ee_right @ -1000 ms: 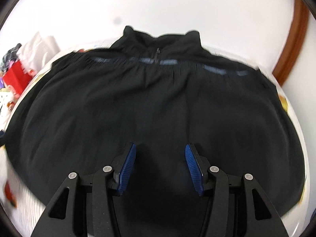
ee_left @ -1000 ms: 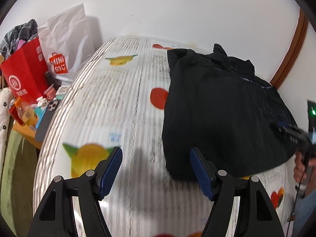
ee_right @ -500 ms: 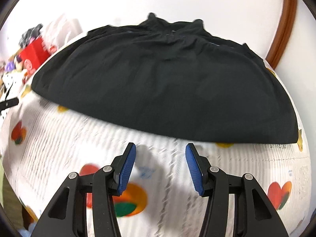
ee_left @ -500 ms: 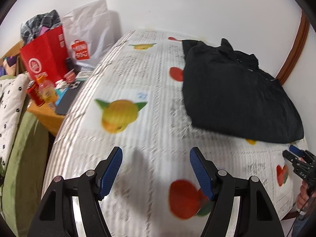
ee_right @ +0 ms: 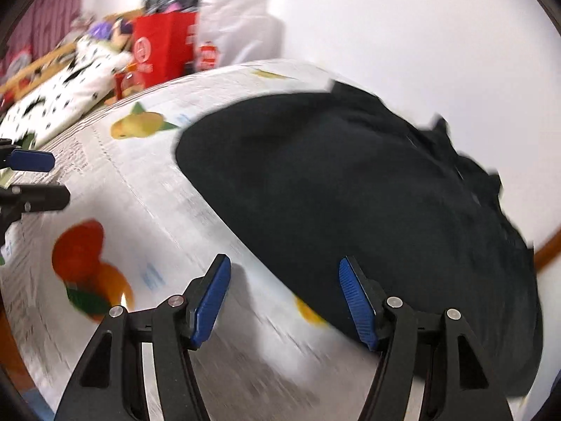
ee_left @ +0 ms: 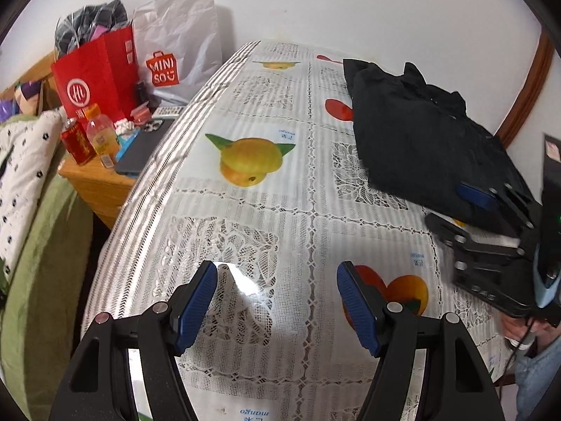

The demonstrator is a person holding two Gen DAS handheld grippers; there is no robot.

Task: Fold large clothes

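A folded black garment [ee_left: 420, 133] lies on the far right part of the fruit-print tablecloth [ee_left: 266, 210]; in the right wrist view the garment [ee_right: 368, 193] fills the centre and right. My left gripper [ee_left: 277, 301] hangs open over bare cloth, well to the left of the garment, with nothing between its fingers. My right gripper [ee_right: 284, 298] hovers at the garment's near edge with its jaws opening and nothing held. The hem runs just ahead of the right finger. Each gripper shows in the other's view: the right gripper [ee_left: 452, 207] and the left gripper [ee_right: 42, 179].
Left of the table stands a wooden side table [ee_left: 94, 182] with a red bag [ee_left: 94, 80], a white shopping bag [ee_left: 178, 45], bottles and a phone. Green bedding [ee_left: 42, 263] lies lower left. A white wall and a brown door frame [ee_left: 526, 80] close the far side. A hand [ee_left: 519, 333] holds the right gripper.
Both grippers have drawn back off the garment towards the near table edge. The right one has rolled and swung to the garment's near-left edge, and its jaws stand wider.
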